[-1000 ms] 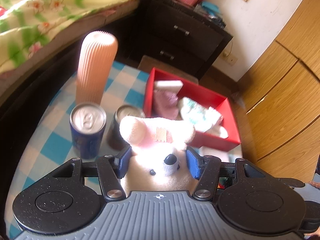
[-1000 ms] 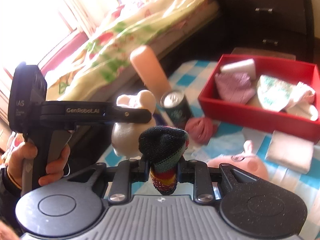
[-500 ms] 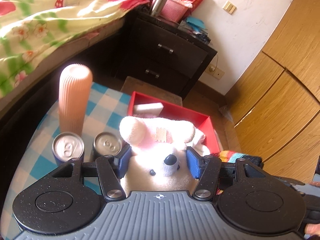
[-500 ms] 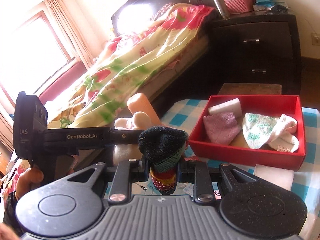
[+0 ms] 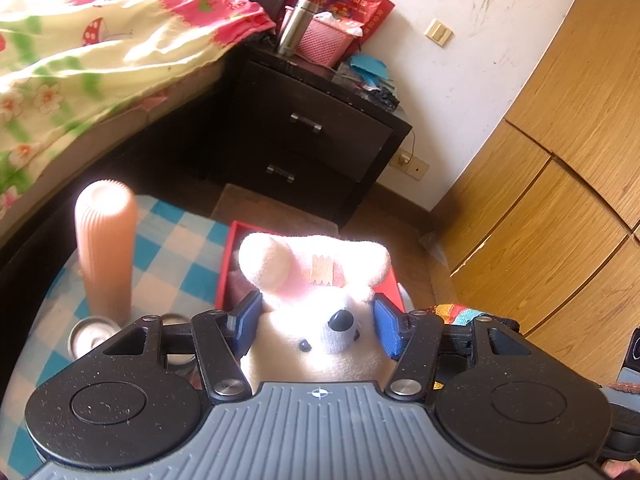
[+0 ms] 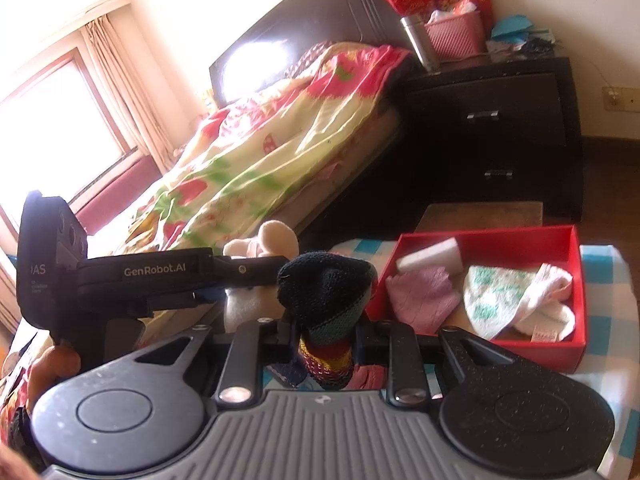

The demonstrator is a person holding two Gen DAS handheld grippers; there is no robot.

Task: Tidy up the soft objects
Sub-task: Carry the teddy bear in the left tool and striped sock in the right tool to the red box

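Observation:
My left gripper (image 5: 316, 326) is shut on a white plush bear (image 5: 320, 304) with pink ears, its blue pads pressing both sides of the head; the plush bear (image 6: 260, 248) and the left gripper's body show at the left of the right wrist view. My right gripper (image 6: 325, 340) is shut on a dark striped sock (image 6: 326, 300) that stands up between its fingers. The red box (image 6: 576, 280) lies to the right on the checked cloth, holding a white sponge (image 6: 430, 258), a pink cloth (image 6: 422, 298) and pale socks (image 6: 516, 300). In the left wrist view the red box (image 5: 224, 268) is mostly hidden behind the bear.
A tall peach ribbed bottle (image 5: 106, 248) and a drink can (image 5: 90, 336) stand on the blue-checked table (image 5: 176, 256) at the left. Beyond are a bed with a floral quilt (image 6: 260, 148), a dark nightstand (image 5: 312, 140) and wooden wardrobe doors (image 5: 560, 184).
Both grippers have risen with their loads and tilted up, so the table and box have sunk in view and more of the room shows. The grips are unchanged.

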